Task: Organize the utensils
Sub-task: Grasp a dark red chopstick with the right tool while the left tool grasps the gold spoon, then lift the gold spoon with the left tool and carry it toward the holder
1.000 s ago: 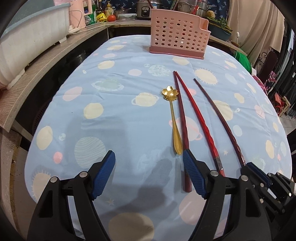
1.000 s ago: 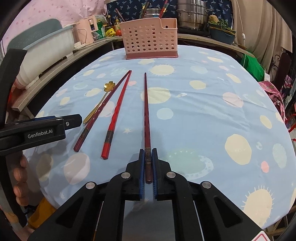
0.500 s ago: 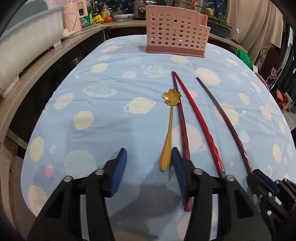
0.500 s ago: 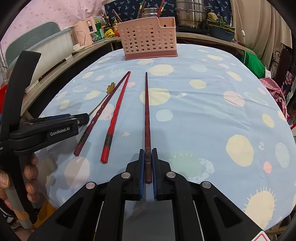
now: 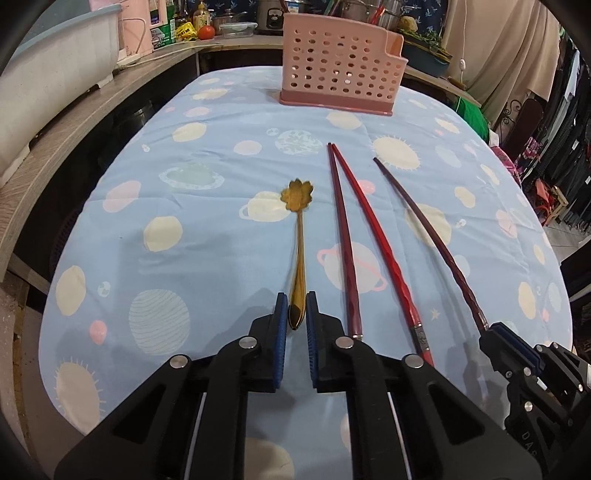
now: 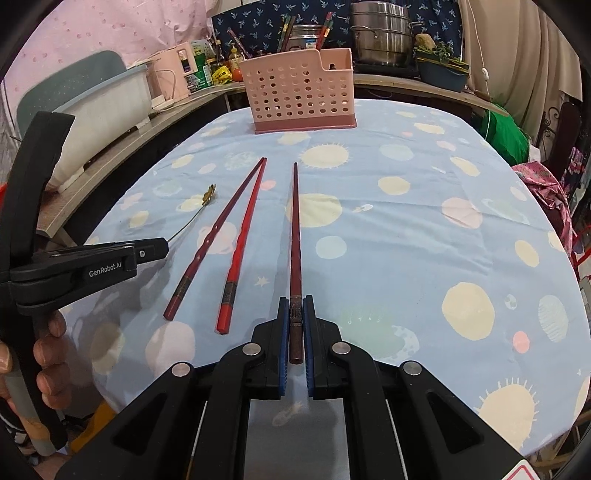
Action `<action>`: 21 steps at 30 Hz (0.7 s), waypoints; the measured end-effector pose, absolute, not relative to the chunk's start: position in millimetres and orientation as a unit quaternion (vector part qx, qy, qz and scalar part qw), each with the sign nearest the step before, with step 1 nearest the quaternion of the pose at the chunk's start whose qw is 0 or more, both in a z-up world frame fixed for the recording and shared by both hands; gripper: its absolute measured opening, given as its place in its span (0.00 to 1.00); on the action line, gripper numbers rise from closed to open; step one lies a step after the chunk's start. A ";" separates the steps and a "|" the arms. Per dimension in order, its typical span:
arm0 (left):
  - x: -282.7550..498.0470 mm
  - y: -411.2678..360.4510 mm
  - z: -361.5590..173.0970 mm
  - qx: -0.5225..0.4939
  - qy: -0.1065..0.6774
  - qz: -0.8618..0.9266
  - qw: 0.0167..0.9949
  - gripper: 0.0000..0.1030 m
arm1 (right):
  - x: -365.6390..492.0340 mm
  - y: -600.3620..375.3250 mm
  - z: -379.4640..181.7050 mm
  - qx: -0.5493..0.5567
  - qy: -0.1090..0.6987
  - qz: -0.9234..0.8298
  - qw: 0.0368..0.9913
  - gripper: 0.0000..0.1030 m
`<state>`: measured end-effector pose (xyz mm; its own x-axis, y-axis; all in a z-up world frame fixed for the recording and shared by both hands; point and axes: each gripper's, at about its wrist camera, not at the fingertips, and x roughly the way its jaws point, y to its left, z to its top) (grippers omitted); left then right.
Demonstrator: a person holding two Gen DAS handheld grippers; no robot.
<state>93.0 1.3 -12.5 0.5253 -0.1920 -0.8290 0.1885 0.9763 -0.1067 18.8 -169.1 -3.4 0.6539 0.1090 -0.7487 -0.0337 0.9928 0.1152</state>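
Item 1: left gripper. Jaws were clenched on the tail of the gold spoon; the blue pads flanked the handle end with almost no gap showing. The handle ran straight ahead from the jaws, and the flower-shaped bowl lay farthest out on the tablecloth.

Item 2: right gripper. Jaws were grasping the butt end of a dark chopstick, pads pressed on either side of it. The stick extended straight forward from the jaws, its tip pointing toward the basket.

Item 3: maroon chopstick and red chopstick. Both lay loose on the cloth, in no jaws, between the two grippers: just right of the left jaws, left of the right jaws. Their far tips touched or nearly touched; the near ends spread apart.

Item 4: pink perforated basket. It stood upright at the far end of the table, well ahead of both sets of jaws, apart from every utensil. Contents could not be made out.

Item 5: surroundings. A wooden counter ran to the left of the jaws, carrying a pale tub. Steel pots stood beyond the basket. The person's hand gripped the left tool's handle, seen in the right wrist view.
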 end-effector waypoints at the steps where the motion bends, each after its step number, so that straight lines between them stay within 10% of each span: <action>1: 92.1 2.4 -8.6 -0.005 0.472 -0.109 0.875 0.09 | 18.4 -169.9 0.6 0.047 0.410 0.039 0.910 0.07; 21: 113.0 17.3 76.2 -0.036 0.402 -0.109 0.908 0.00 | 40.1 -207.7 98.2 0.103 0.315 0.034 0.943 0.07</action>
